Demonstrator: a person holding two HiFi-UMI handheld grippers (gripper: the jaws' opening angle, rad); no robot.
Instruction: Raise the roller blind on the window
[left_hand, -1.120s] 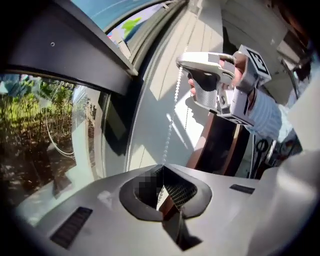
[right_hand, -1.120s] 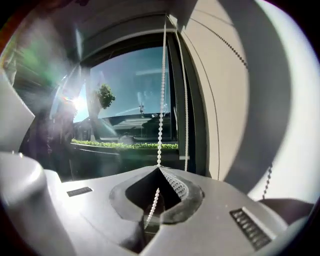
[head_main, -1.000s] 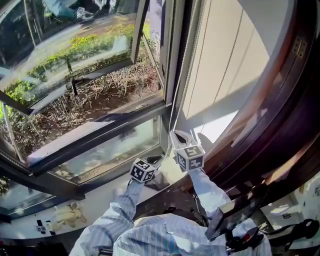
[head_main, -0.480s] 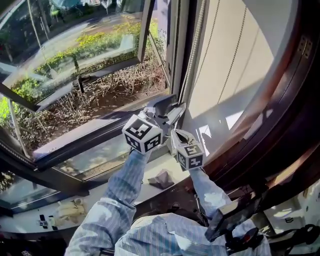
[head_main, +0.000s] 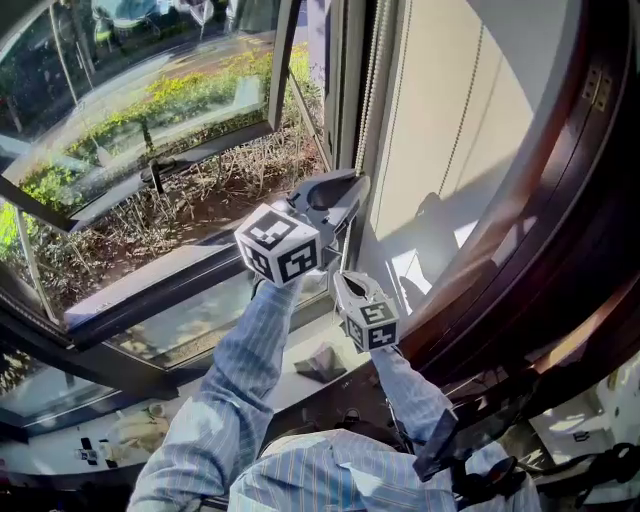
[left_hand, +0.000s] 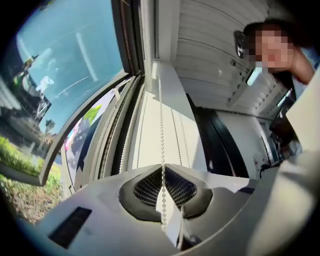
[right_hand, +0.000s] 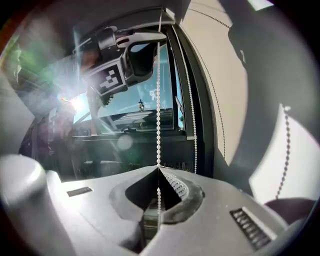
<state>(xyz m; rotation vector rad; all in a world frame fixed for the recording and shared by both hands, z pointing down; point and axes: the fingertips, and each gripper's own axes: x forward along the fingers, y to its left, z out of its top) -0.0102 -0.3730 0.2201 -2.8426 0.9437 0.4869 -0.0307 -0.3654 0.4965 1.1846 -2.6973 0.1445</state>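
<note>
The white bead chain (head_main: 373, 70) hangs down the window frame beside the cream roller blind (head_main: 450, 120). My left gripper (head_main: 350, 192) is raised high and has just been closing; its jaws are now shut on the bead chain (left_hand: 161, 125), which runs up between them. Below it, my right gripper (head_main: 340, 277) is shut on the same chain (right_hand: 158, 100). In the right gripper view the left gripper (right_hand: 134, 46) shows above, pinching the chain. The blind (left_hand: 167, 132) covers the pane to the right of the chain.
An open casement window (head_main: 150, 170) looks out on a planted bed at the left. A crumpled cloth (head_main: 322, 362) lies on the sill (head_main: 200, 395). Dark wooden framing (head_main: 570, 200) curves down the right side. A person stands behind in the left gripper view.
My left gripper rose from sill level past the right gripper, stood open beside the chain half a second ago, and is now shut on it higher up. The right gripper barely moved.
</note>
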